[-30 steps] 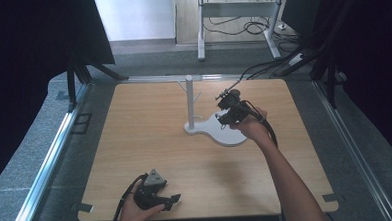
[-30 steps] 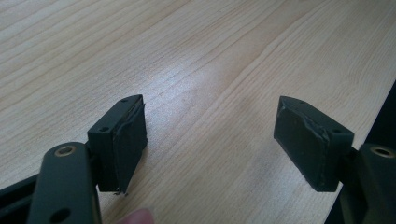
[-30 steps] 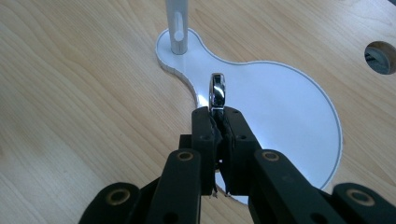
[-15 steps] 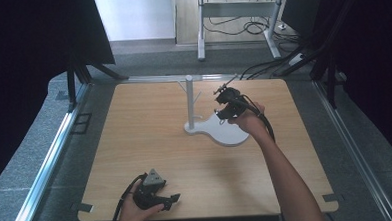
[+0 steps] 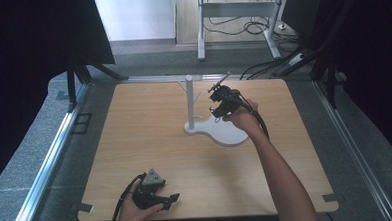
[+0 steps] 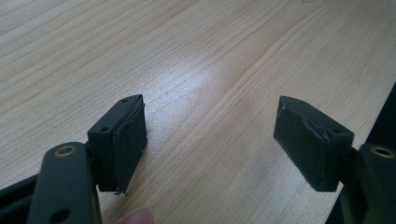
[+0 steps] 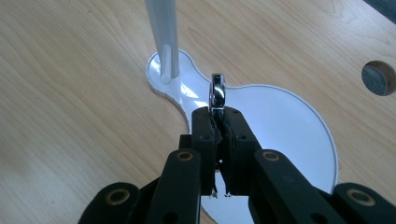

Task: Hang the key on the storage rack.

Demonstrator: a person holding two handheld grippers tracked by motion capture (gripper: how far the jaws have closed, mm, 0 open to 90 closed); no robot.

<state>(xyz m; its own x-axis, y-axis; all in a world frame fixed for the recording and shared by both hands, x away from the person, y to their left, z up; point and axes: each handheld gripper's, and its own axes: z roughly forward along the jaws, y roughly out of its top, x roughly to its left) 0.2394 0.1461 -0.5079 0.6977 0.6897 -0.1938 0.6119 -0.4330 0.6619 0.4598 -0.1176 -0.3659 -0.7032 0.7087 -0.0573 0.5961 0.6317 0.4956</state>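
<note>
A white stand with an upright post (image 5: 189, 103) and short pegs rises from a flat white base (image 5: 230, 134) near the table's middle. My right gripper (image 5: 216, 102) hovers just right of the post, above the base. It is shut on a shiny silver ring (image 7: 217, 92), which sticks up edge-on from between the closed jaws of the right gripper (image 7: 218, 122). The ring is close to one slanted white peg (image 7: 167, 60) but apart from it. My left gripper (image 5: 169, 198) rests near the table's front edge. In the left gripper view, that gripper (image 6: 210, 140) is open, with bare wood between its jaws.
The wooden table (image 5: 135, 143) has a round hole with a grey plug (image 7: 378, 77) beyond the base. Metal rails run along the table's sides, and black curtains hang around it. Cables lie on the floor behind.
My right gripper has carried the ring up and leftward, closer to the stand's post. The left gripper has stayed put.
</note>
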